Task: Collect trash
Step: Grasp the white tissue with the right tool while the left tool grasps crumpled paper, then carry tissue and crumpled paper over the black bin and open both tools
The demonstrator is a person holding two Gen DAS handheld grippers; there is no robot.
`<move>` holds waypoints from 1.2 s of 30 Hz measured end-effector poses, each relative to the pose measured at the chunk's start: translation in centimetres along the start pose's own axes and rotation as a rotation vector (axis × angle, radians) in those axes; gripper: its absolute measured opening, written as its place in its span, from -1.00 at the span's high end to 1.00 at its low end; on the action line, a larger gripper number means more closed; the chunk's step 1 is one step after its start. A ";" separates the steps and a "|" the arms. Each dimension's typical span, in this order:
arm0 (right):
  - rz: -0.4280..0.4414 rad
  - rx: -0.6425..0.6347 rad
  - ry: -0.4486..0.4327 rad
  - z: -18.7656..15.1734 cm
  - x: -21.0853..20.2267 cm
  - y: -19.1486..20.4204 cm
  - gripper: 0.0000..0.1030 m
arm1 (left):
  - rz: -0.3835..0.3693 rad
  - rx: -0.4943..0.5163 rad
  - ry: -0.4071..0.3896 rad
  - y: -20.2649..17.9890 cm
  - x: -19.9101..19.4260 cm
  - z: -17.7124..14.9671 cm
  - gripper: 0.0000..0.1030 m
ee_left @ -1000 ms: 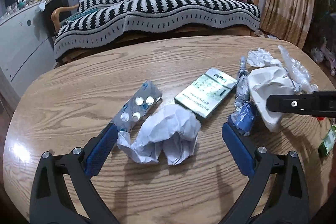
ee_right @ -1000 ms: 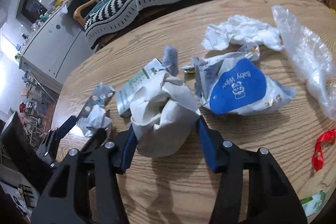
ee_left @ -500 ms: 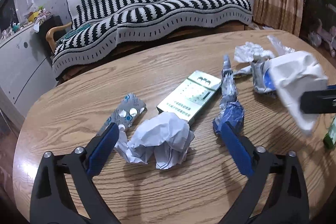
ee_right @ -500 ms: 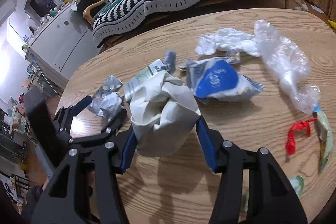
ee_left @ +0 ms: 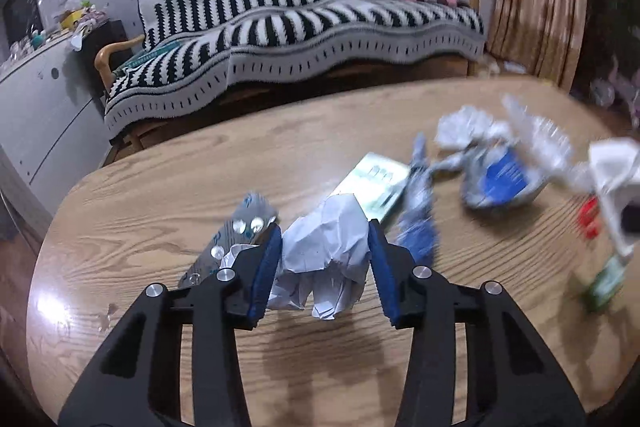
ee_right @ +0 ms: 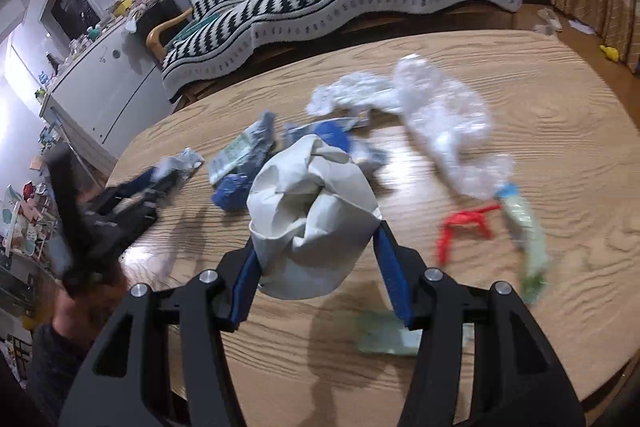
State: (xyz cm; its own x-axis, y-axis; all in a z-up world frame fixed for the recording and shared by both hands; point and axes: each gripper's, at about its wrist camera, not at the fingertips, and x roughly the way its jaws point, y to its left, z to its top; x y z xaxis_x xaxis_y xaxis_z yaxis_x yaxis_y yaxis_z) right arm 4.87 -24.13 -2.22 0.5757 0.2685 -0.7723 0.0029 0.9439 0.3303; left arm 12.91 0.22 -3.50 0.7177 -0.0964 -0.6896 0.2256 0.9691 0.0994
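Holding one crumpled paper (ee_left: 325, 251) each (ee_right: 312, 219), two grippers (ee_left: 325, 259) (ee_right: 316, 255) hover.

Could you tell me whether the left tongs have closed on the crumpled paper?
Shut on it: the left tongs have just been closing, and both blue pads press the crumpled paper.

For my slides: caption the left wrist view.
Left gripper, jaws just closed, pinches crumpled white paper above a littered wooden table.

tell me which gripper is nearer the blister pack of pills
Left. The left gripper, shut on crumpled white paper, sits right beside the blister pack; the right gripper, holding a grey-white wad, is across the table.
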 end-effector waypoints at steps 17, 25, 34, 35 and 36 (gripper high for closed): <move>-0.347 0.307 -0.133 -9.6 -17.2 -23.8 -0.05 | -0.492 0.199 -0.093 -26.8 -9.6 0.9 0.16; -0.511 0.533 -0.069 -18.3 -21.0 -35.7 -0.05 | -0.695 0.355 -0.053 -41.5 -11.6 -2.7 0.16; -0.493 0.624 0.008 -23.0 -21.0 -41.7 -0.06 | -0.782 0.458 -0.011 -50.8 -10.6 -5.8 0.16; -0.492 0.624 0.011 -23.0 -20.9 -41.6 -0.06 | -0.783 0.459 -0.006 -51.2 -10.5 -6.0 0.16; -0.491 0.622 0.013 -22.9 -20.8 -41.7 -0.06 | -0.784 0.459 0.000 -51.6 -10.1 -6.0 0.16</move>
State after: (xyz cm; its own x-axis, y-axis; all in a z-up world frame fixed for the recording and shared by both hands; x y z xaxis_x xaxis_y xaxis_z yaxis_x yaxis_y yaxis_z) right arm -25.98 -64.70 -12.35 0.3802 -0.1450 -0.9135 0.7130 0.6750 0.1896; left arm -9.96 -47.47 -5.95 0.2474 -0.6902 -0.6800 0.8898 0.4396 -0.1225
